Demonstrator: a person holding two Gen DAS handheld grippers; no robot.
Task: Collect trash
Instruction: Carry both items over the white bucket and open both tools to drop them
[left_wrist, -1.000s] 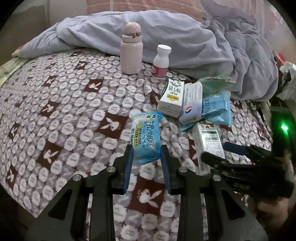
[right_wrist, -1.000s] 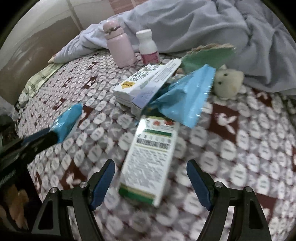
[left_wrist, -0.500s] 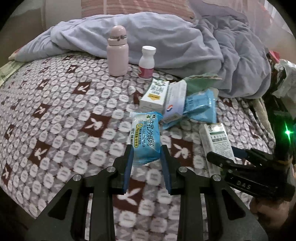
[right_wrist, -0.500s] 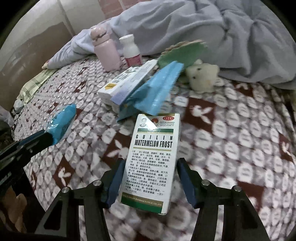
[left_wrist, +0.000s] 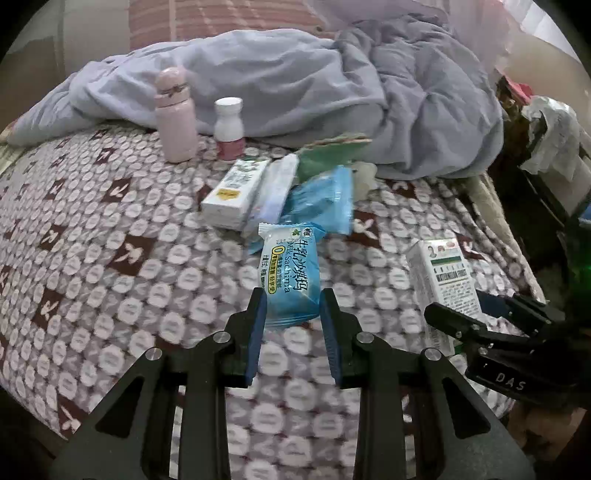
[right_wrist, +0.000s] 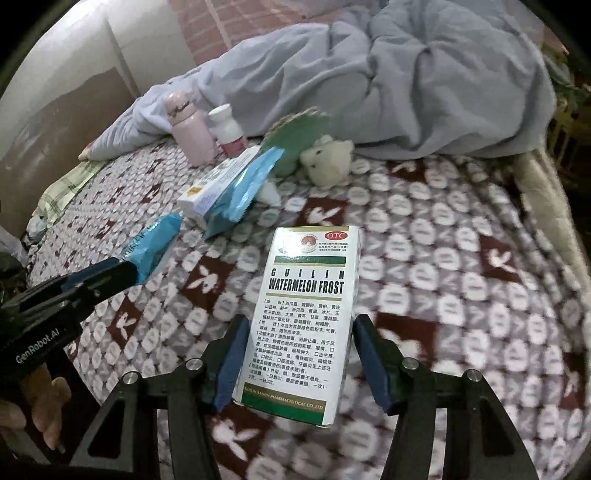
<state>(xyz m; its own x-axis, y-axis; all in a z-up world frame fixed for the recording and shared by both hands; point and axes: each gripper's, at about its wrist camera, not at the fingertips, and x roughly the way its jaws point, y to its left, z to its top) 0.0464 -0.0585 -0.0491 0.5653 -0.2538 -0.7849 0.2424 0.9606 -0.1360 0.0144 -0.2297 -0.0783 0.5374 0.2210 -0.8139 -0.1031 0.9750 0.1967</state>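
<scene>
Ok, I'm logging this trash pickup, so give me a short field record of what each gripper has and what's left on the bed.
left gripper: shut on blue Sachima snack packet
right gripper: shut on Guilin Watermelon Frost box
both items: lifted clear of the patterned bedspread
left on bed: two cartons, blue wrapper, pink flask, white pill bottle, small plush toy

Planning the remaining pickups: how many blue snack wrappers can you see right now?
2. One blue snack packet is clamped in the left gripper; a second blue wrapper lies on the bedspread against the white cartons. More may hide under that pile.
</scene>
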